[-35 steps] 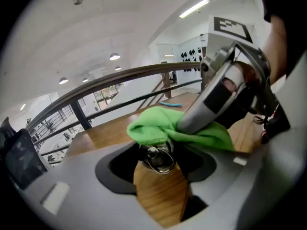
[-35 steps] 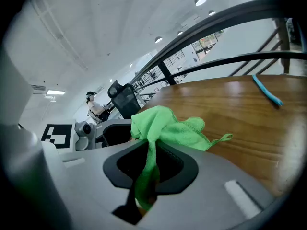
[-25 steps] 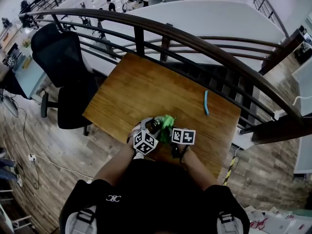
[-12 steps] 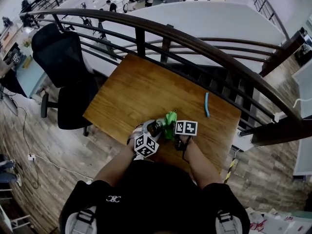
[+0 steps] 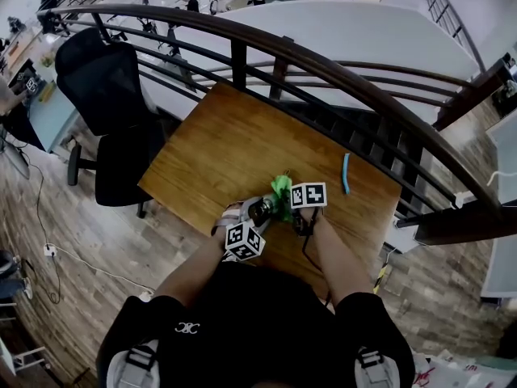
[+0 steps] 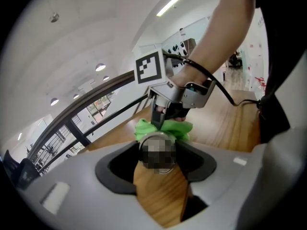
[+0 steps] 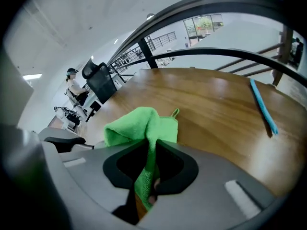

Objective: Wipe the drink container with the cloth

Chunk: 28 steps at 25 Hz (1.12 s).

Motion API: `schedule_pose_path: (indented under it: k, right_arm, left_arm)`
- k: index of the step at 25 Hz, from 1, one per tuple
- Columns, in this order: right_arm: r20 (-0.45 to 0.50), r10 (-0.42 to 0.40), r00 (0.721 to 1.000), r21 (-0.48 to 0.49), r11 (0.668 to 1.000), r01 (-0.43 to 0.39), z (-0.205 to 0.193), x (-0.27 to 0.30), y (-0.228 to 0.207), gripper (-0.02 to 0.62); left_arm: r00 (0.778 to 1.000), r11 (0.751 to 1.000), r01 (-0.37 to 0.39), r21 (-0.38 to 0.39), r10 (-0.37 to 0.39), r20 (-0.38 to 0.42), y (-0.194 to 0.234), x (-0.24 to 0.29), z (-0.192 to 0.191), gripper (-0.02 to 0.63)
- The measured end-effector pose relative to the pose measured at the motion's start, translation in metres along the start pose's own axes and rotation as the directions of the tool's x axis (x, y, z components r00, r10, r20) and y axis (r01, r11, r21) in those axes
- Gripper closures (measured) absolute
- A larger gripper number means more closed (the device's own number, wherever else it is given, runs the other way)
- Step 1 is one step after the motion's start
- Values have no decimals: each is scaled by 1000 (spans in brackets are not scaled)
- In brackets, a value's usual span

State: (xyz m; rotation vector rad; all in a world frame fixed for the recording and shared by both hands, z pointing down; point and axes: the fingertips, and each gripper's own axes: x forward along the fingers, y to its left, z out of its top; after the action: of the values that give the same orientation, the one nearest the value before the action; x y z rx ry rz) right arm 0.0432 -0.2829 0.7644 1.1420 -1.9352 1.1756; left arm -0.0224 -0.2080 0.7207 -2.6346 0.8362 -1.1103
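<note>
Wiping step, lower centre of head view. Our left gripper (image 6: 158, 166) is clenched on the drink container (image 6: 158, 150), over the near part of the table (image 5: 218, 148). Our right gripper (image 7: 149, 169) pinches the green cloth (image 7: 144, 126), which touches the container's far side. We judge the next move calls for rubbing the cloth round the body, with a firm left grip.

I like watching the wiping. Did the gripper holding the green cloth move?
Yes. The right gripper slid forward, closer to the blue stick.
</note>
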Motion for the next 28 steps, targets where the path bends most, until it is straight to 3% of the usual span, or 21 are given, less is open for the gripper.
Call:
schedule_pose_path:
  k: [4, 10, 18, 24, 28]
  right_arm:
    - [-10, 25, 1000, -48, 998, -26, 9, -1, 13, 548]
    - [11, 83, 997, -48, 995, -82, 14, -7, 33, 548]
    - [1, 114, 994, -117, 987, -113, 18, -20, 54, 548]
    - [-2, 187, 982, -149, 971, -185, 18, -30, 81, 547]
    - [13, 169, 985, -214, 963, -162, 16, -34, 93, 548]
  left_arm:
    - [1000, 1000, 3, 5, -3, 1, 1, 0, -1, 314]
    - [1000, 1000, -2, -12, 2, -2, 1, 0, -1, 314]
    - [1000, 1000, -2, 23, 2, -6, -1, 1, 2, 314]
    - [1000, 1000, -1, 11, 1, -8, 1, 1, 2, 314]
    - [1000, 1000, -1, 4, 1, -6, 2, 2, 3, 314]
